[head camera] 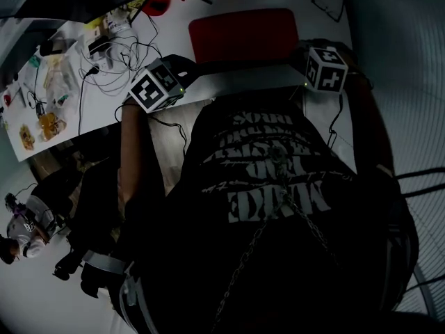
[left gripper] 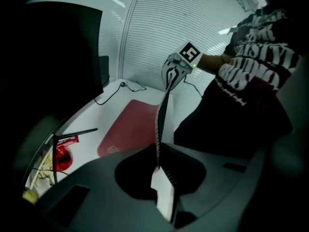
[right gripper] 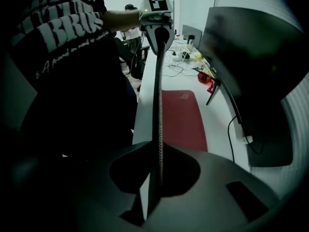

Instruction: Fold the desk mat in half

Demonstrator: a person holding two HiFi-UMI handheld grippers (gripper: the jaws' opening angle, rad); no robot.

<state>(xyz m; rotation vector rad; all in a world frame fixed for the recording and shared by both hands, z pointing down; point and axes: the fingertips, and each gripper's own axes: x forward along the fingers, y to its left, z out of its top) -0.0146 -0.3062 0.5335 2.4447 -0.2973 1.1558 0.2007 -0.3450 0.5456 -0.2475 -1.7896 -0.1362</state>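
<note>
While part of the desk mat (head camera: 243, 33) lies red-side up on the white desk (head camera: 177, 23), left gripper (left gripper: 161, 173) and right gripper (right gripper: 155, 175) each clamp its lifted near edge, stretched between them.

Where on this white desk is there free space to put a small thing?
Bare desk lies between the desk mat and the tangled cables, and right of the mat up to the black cable. The left end, with cables and small items, is crowded.
</note>
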